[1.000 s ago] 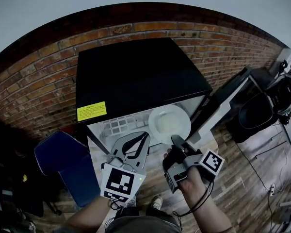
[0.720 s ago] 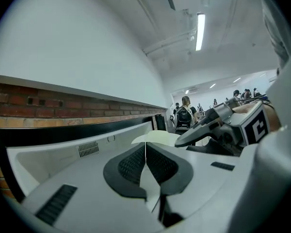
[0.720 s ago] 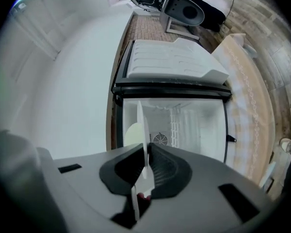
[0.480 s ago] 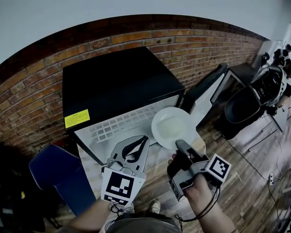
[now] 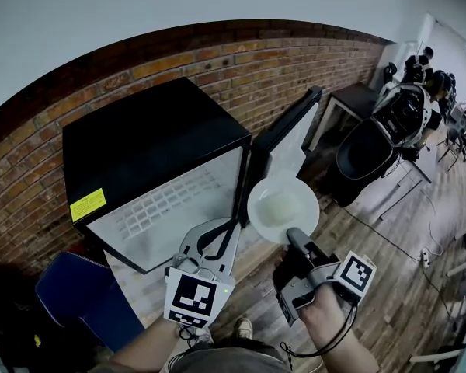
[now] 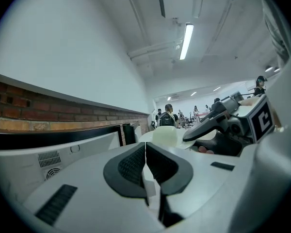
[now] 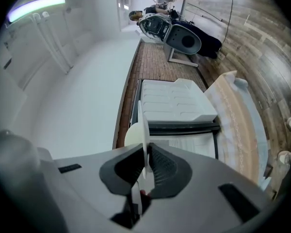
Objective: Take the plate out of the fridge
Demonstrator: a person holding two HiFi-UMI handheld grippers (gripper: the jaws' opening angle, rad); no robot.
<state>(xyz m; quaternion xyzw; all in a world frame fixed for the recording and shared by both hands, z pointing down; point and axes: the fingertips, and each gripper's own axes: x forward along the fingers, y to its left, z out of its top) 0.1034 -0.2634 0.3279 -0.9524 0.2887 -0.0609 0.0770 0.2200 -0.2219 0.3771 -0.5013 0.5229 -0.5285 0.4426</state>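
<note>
A white plate (image 5: 283, 207) hangs outside the open black fridge (image 5: 151, 142), clamped at its near rim by the right tongs (image 5: 293, 235). In the right gripper view the two pads are pressed on either side of the thin rim, which shows edge-on between them. Seen from the head view, the plate sits roughly level in front of the fridge door (image 5: 286, 140), which is swung wide to the right, its pale inner lining facing the camera. The plate touches neither the door nor the cabinet.

The left tongs (image 6: 145, 145) are drawn together with nothing between them, held just to the left of the plate and below the fridge's open front. The left gripper view shows the plate and the right tongs just beyond their tips.

The fridge stands against a red brick wall (image 5: 217, 59). A blue seat (image 5: 70, 294) sits low at the left, and a dark chair (image 5: 369, 152) stands on the wooden floor (image 5: 388, 243) to the right, well apart from the fridge
</note>
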